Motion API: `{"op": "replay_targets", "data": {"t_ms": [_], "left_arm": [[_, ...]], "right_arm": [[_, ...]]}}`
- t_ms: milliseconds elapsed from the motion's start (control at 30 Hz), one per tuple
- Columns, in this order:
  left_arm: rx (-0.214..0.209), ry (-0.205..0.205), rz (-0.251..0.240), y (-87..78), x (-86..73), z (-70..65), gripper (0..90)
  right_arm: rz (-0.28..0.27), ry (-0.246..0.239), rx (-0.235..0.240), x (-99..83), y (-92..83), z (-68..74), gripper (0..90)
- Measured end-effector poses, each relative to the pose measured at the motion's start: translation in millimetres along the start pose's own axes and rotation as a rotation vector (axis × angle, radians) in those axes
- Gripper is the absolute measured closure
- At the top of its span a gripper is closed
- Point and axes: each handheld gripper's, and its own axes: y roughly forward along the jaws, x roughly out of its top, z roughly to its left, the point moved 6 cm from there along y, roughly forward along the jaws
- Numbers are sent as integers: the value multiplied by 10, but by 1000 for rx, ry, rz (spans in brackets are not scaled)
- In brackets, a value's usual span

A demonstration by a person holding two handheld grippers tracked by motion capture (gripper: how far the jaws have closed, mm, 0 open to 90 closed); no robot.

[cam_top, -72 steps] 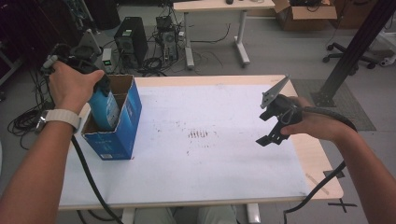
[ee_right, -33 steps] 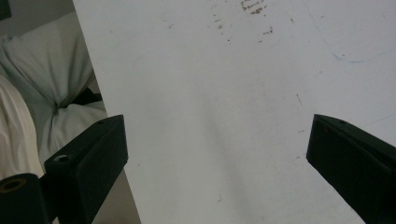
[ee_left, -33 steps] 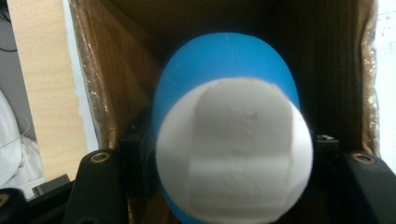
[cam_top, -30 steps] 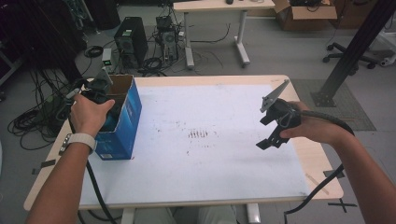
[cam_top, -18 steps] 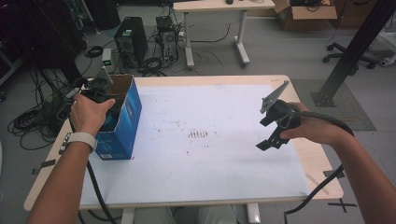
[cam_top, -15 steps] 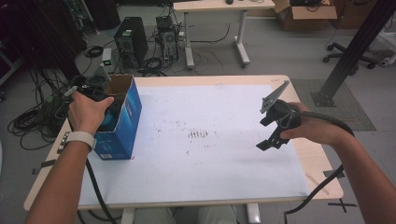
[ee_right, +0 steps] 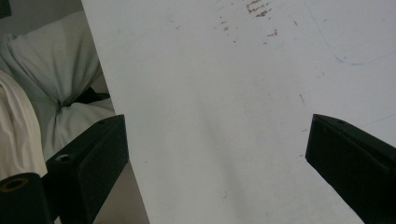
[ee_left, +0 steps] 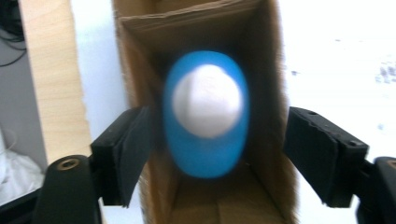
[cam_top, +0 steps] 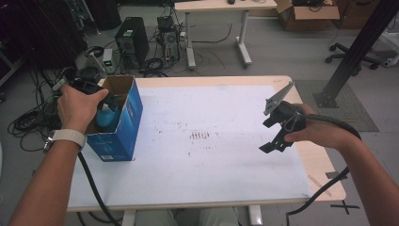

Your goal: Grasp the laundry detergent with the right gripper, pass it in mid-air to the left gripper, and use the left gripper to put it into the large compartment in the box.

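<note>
Left tongs (ee_left: 215,154) above the cardboard box (cam_top: 123,123), just opened, clear of the blue bottle (ee_left: 206,114) standing inside. Right tongs (ee_right: 215,163) well apart from box, spread wide over bench (cam_top: 211,165), empty.

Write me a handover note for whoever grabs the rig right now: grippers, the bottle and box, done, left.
Left gripper: above the open blue cardboard box, jaws have just been opening, apart from the bottle on both sides.
Right gripper: jaws open, nothing between them, held over the right side of the white table.
Blue bottle with white cap: upright inside the box, at the table's left edge.
Done: bottle is in the box and released.
Left: probably lift the left gripper clear of the box.
</note>
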Motion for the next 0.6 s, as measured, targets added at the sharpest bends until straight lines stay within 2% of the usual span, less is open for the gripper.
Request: {"op": "replay_targets", "data": {"t_ms": [133, 400, 600], "left_arm": [[-7, 22, -22, -126, -7, -74, 236], [-40, 72, -23, -368, -57, -279, 190], [-43, 120, -16, -500, -109, -438, 152]], "right_arm": [[-1, -2, -7, 1, -34, 25, 59], [-9, -10, -21, 30, -106, 98, 59], [-9, -13, -27, 36, -128, 147, 59]]}}
